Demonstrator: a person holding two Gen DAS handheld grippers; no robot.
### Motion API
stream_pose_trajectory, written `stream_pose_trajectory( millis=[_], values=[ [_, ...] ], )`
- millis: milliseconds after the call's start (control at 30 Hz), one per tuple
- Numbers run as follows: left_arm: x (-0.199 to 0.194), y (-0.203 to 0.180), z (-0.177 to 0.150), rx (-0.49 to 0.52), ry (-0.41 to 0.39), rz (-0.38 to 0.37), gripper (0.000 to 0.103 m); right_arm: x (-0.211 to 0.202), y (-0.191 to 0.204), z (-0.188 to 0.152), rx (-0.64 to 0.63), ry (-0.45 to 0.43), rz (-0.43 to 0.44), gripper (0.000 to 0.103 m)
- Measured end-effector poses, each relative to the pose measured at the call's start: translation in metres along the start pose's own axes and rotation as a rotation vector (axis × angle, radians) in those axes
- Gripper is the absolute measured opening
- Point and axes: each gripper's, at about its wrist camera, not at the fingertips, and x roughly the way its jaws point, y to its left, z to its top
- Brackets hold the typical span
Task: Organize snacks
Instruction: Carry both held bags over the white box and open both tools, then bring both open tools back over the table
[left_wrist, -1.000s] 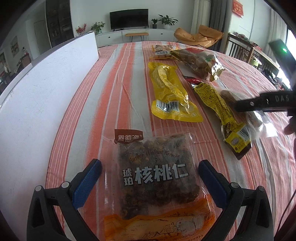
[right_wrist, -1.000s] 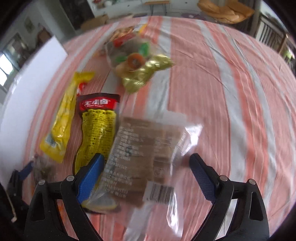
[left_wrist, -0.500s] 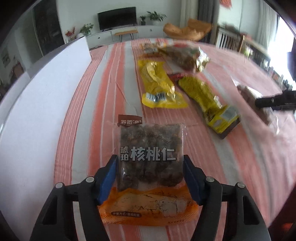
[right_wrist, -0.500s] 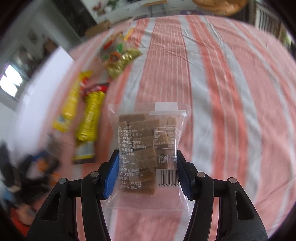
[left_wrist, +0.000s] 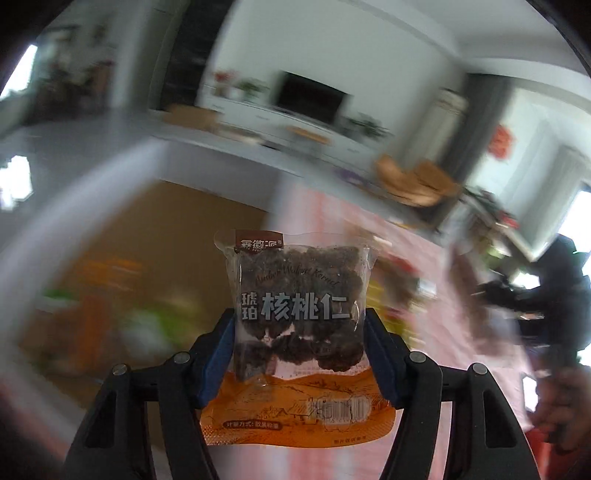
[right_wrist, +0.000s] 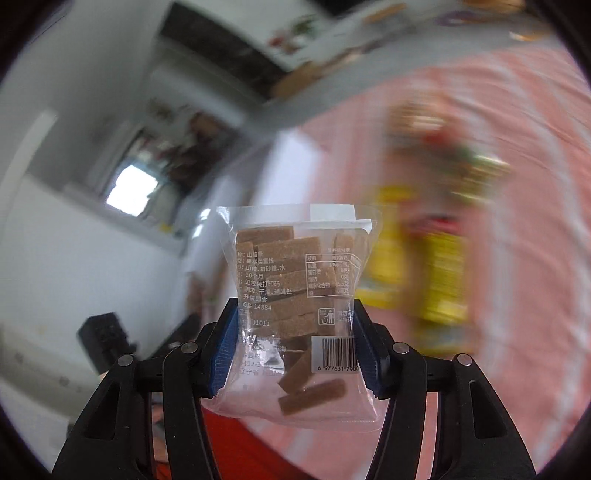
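The left gripper (left_wrist: 300, 354) is clamped on the walnut packet (left_wrist: 297, 314), its blue pads (left_wrist: 221, 354) pressing both side edges, the pack lifted upright over the blurred brown box interior (left_wrist: 122, 258) at nine o'clock. Only the right wrist view shows the right gripper (right_wrist: 293, 350) squeezing the clear bag of brown bars (right_wrist: 295, 291), with yellow snack packs (right_wrist: 443, 280) smeared on the striped tablecloth (right_wrist: 517, 332) at three o'clock. The left view alone catches the other tool as a dark blur at three o'clock.
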Motion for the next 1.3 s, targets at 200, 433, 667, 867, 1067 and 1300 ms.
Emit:
stream_pose_trajectory(
  millis=[200, 433, 667, 867, 1067, 1300],
  values=[
    [-0.002, 0.094, 0.015, -0.047, 0.077, 0.334, 0.085, 0.11, 0.139, 0.014, -0.212, 0.114, 0.114, 0.072],
    [-0.019, 0.098, -0.02, -0.092, 0.041, 0.351, 0.086, 0.121, 0.134, -0.01, -0.325, 0.099, 0.023, 0.082],
    [-0.013, -0.029, -0.049, 0.098, 0.059, 0.02, 0.101, 0.017, -0.064, -0.036, -0.308, -0.072, -0.542, 0.082],
    [0.061, -0.132, -0.09, 0.287, 0.189, -0.07, 0.103, -0.078, -0.191, -0.061, -0.147, -0.148, -0.838, 0.082],
    [0.15, -0.156, -0.115, 0.383, 0.266, 0.084, 0.103, -0.11, -0.222, -0.081, -0.137, -0.193, -0.879, 0.086],
    [0.18, -0.139, -0.113, 0.337, 0.243, 0.13, 0.103, -0.105, -0.22, -0.084, -0.122, -0.202, -0.887, 0.091]
  ],
)
